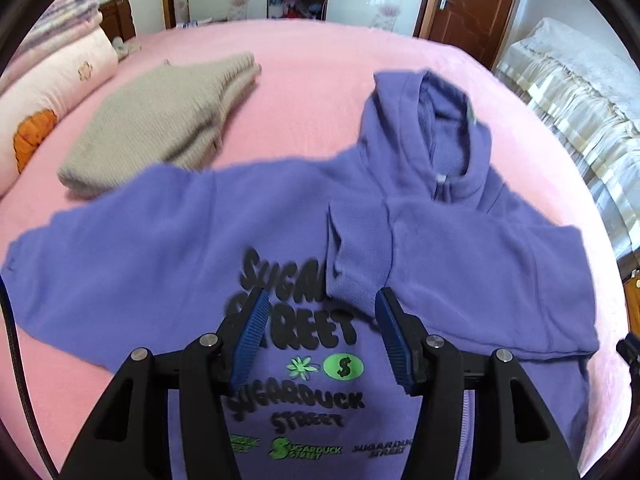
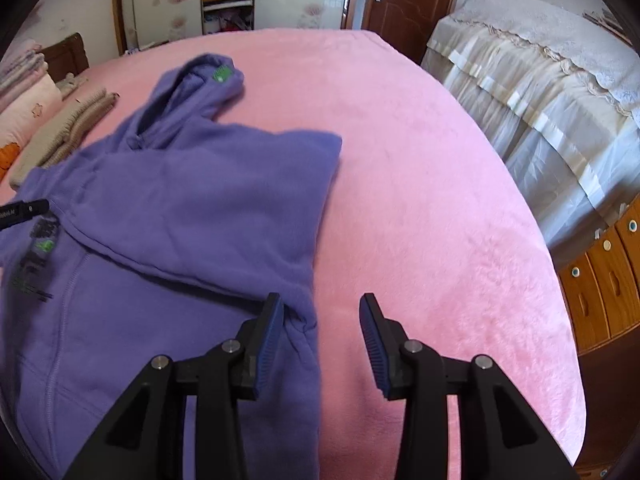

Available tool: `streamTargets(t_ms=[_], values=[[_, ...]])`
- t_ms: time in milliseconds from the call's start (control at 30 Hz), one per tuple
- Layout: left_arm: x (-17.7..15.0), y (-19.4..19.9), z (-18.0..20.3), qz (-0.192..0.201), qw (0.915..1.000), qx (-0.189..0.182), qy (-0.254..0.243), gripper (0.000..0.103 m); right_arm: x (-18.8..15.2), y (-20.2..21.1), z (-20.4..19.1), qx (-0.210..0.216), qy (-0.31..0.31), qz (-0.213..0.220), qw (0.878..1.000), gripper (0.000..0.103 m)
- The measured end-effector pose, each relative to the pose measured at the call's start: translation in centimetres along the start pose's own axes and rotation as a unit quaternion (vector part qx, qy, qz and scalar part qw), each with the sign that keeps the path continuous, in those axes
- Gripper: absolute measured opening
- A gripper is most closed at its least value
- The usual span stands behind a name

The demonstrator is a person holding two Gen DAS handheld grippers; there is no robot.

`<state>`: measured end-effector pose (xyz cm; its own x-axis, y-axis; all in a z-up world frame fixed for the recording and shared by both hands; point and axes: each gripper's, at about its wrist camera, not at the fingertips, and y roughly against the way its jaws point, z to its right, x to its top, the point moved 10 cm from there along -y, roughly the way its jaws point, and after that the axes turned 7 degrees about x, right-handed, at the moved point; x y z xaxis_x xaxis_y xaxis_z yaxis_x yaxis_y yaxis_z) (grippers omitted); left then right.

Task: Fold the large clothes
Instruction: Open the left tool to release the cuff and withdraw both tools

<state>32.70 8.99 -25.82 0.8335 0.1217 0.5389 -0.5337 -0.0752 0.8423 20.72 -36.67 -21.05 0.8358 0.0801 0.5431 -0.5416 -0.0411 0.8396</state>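
Note:
A purple hoodie with black and green print lies flat on the pink bed. Its hood points away from me, and its right sleeve is folded across the chest with the cuff by the print. My left gripper is open and empty, hovering over the print just short of the cuff. The hoodie also shows in the right wrist view. My right gripper is open and empty over the hoodie's right edge, its left finger above the fabric.
A folded beige knit garment lies on the pink bed beyond the hoodie's left sleeve. Pillows sit at the far left. A covered sofa and a wooden dresser stand to the right of the bed.

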Motion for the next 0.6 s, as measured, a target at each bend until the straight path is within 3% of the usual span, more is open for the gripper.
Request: streamTargets(t_ms=[133,267,467,600], values=[[2.7,2.2,0.7,0.025,0.9993,-0.028,0.006,0.054,4.0,0.2,0.1,-0.003,-0.002,0.018,1.000,0.040],[4.6,1.3,2.3,0.021,0.9992,-0.035,0.003,0.054,8.3,-1.9,-0.7,0.008,0.001,0.026,1.000,0.040],[4.3,-3.0,6.0,-0.023,0.9980,-0.051,-0.032,0.051,11.6,-7.6,-3.2,0.062,-0.002,-0.005,0.998,0.039],[2.8,-6.7,6.5,-0.061,0.9969,-0.028,-0.041,0.047,11.5,-11.6,-4.1,0.078,0.005,-0.035,0.996,0.036]])
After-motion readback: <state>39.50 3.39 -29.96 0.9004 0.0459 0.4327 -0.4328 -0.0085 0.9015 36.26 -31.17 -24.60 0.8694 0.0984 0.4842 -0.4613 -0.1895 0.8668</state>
